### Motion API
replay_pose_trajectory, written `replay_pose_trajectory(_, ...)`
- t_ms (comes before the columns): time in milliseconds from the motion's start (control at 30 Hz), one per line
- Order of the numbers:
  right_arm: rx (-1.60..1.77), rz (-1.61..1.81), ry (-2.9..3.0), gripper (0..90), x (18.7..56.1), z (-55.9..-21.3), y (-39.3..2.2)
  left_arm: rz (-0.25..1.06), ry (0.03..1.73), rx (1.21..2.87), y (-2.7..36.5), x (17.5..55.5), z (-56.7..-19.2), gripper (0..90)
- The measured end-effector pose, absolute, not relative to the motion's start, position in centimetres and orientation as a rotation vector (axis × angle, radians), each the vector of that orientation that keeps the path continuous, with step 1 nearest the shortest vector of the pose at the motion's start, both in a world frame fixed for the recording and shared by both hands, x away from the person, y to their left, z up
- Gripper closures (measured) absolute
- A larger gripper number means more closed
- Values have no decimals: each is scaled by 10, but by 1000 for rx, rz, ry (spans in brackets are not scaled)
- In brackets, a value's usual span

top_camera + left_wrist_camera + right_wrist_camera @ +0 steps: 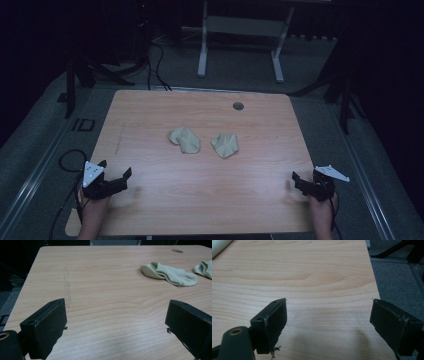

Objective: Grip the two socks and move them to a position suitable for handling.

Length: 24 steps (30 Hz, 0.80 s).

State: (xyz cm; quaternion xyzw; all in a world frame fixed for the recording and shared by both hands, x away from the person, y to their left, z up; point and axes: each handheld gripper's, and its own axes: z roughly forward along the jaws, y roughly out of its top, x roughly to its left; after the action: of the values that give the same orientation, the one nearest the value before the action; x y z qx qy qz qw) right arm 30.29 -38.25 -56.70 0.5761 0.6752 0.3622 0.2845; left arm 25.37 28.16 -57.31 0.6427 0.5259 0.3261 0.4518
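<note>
Left gripper (116,178) and right gripper (300,182): jaws spread, nothing between. Two socks (184,139) (225,145) mid-table (200,200); floor (397,277) beside right jaw.

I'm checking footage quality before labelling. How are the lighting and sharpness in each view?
High view: dim, surroundings nearly black, the two socks soft-edged. Left gripper view: brighter, wood grain clear. Right gripper view: grain sharp, a faint shadow on the table between the open jaws.
</note>
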Motion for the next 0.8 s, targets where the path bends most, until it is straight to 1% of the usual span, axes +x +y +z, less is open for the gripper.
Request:
replay_pose_trajectory(133,1538,964,1816,141,303,-567,-381,826,1337,1593,278,254,-573,24)
replay_pose_trajectory(233,1537,964,1834,140,303,-565,-380,835,1335,1605,278,253,-572,16)
replay_pose_trajectory(300,1542,967,1844,140,302,-563,-377,826,1317,1593,278,252,-570,7)
replay_pose_trajectory(467,1521,925,1901,140,303,-561,-365,806,1335,1574,281,252,-569,5)
replay_pose_trajectory(633,1512,922,1936,140,303,-560,-360,784,1336,1582,281,253,-571,5)
replay_pose_trajectory(800,1487,928,2006,140,311,-555,-346,774,1339,1575,282,253,-571,5)
